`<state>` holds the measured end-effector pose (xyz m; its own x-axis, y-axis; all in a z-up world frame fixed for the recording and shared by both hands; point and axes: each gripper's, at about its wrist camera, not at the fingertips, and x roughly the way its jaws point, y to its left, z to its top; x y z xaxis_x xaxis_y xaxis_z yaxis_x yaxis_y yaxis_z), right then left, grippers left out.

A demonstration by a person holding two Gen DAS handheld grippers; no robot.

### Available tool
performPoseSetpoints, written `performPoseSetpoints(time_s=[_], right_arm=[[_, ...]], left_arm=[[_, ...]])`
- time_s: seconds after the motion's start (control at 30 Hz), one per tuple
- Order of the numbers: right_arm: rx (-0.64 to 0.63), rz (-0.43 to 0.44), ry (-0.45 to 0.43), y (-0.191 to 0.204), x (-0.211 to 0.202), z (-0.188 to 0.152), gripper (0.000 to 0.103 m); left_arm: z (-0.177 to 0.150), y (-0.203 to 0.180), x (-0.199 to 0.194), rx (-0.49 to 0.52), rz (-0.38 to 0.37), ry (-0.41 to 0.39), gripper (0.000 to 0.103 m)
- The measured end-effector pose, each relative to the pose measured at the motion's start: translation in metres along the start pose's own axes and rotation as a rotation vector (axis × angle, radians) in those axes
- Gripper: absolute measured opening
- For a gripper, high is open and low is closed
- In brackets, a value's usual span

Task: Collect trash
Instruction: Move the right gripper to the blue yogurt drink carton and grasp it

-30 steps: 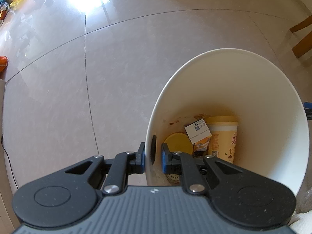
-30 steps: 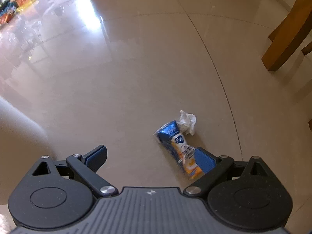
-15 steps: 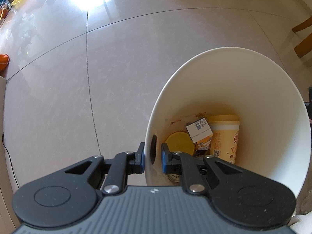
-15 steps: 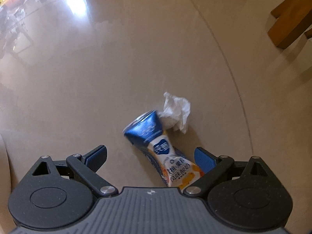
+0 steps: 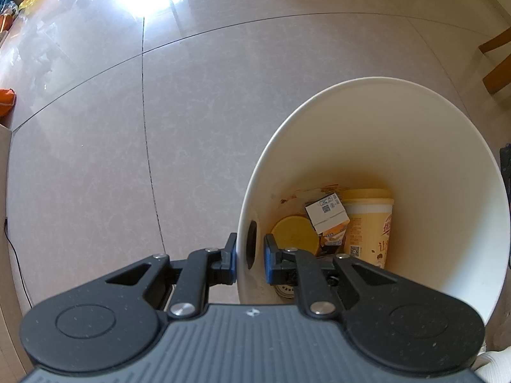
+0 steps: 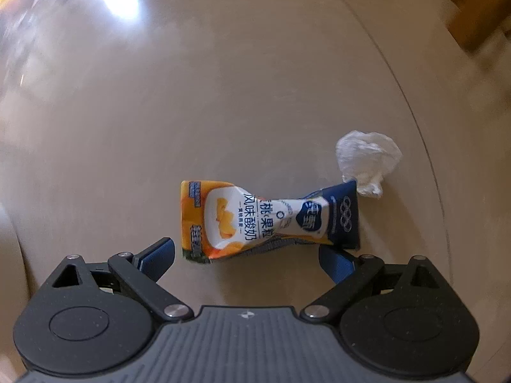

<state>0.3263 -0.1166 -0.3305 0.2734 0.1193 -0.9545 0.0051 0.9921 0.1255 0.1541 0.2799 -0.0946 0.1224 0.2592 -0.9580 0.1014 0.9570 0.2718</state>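
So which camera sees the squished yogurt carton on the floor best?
The right wrist view: the squished yogurt carton lies whole and close, just beyond the open right gripper. The left wrist view shows none of it, only the white bin gripped at its rim.

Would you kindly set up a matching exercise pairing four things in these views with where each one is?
1. crushed yoghurt carton
2. crumpled tissue
3. yellow cup
4. white bin

a. clamped at its rim by the left gripper
b. inside the bin
c. before the open right gripper
d. by the carton's blue end

Pairs: 1-c, 2-d, 3-b, 4-a
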Motion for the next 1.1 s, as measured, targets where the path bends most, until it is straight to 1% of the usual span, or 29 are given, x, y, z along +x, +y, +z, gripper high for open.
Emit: performPoseSetpoints(time_s=[0.03, 0.1, 0.13, 0.23, 0.37, 0.4, 0.47, 0.5, 0.6, 0.67, 0.7, 0.8, 0.83, 0.9, 0.93, 1.1], right_arm=[[0.049, 0.016, -0.003, -0.004, -0.001, 0.002, 0.099], [0.134, 0.085, 0.001, -0.010, -0.003, 0.004, 0.099], [0.174, 0.106, 0.006, -0.011, -0.004, 0.006, 0.099], [0.286, 0.075, 0.032, -0.017, 0.000, 0.012, 0.099], [0.472, 0.065, -0.004, -0.028, 0.001, 0.019, 0.099], [0.513, 0.050, -0.015, -0.029, 0.000, 0.020, 0.099], [0.564, 0.031, -0.017, -0.035, 0.003, 0.026, 0.099], [0.582, 0.003, -0.020, -0.036, 0.004, 0.028, 0.099], [0.586, -0.059, -0.025, -0.039, 0.004, 0.031, 0.099], [0.562, -0.076, -0.018, -0.043, 0.005, 0.027, 0.099], [0.548, -0.097, -0.010, -0.038, 0.003, 0.017, 0.099], [0.521, -0.127, 0.016, -0.051, 0.000, -0.001, 0.098], [0.519, -0.132, 0.022, -0.054, -0.002, -0.011, 0.096], [0.519, -0.131, 0.026, -0.059, -0.001, -0.014, 0.089], [0.518, -0.131, 0.022, -0.062, 0.000, -0.015, 0.084], [0.506, -0.116, 0.010, -0.062, 0.006, -0.014, 0.072]], left_arm=[[0.000, 0.000, 0.000, 0.000, -0.001, 0.000, 0.013], [0.000, 0.001, 0.000, -0.001, -0.001, 0.000, 0.013], [0.000, 0.001, 0.000, -0.001, -0.001, 0.000, 0.013], [0.000, 0.000, 0.000, 0.003, -0.001, 0.000, 0.013], [0.000, 0.000, 0.000, 0.002, -0.004, 0.000, 0.013], [0.000, 0.000, 0.000, 0.000, -0.004, 0.001, 0.013], [0.000, 0.000, 0.000, 0.002, -0.003, 0.001, 0.013], [0.000, 0.000, 0.000, 0.002, -0.004, 0.000, 0.013], [0.000, 0.000, -0.001, 0.002, -0.009, -0.001, 0.013], [0.000, 0.001, -0.001, 0.001, -0.011, 0.000, 0.013], [0.000, 0.002, -0.001, 0.001, -0.012, 0.001, 0.013], [0.000, 0.002, 0.000, -0.001, -0.013, 0.005, 0.013], [0.001, 0.002, 0.000, -0.003, -0.014, 0.005, 0.013], [0.001, 0.002, 0.000, -0.002, -0.015, 0.005, 0.013], [0.001, 0.001, -0.001, -0.001, -0.015, 0.005, 0.013], [0.001, 0.001, 0.000, -0.003, -0.010, 0.007, 0.013]])
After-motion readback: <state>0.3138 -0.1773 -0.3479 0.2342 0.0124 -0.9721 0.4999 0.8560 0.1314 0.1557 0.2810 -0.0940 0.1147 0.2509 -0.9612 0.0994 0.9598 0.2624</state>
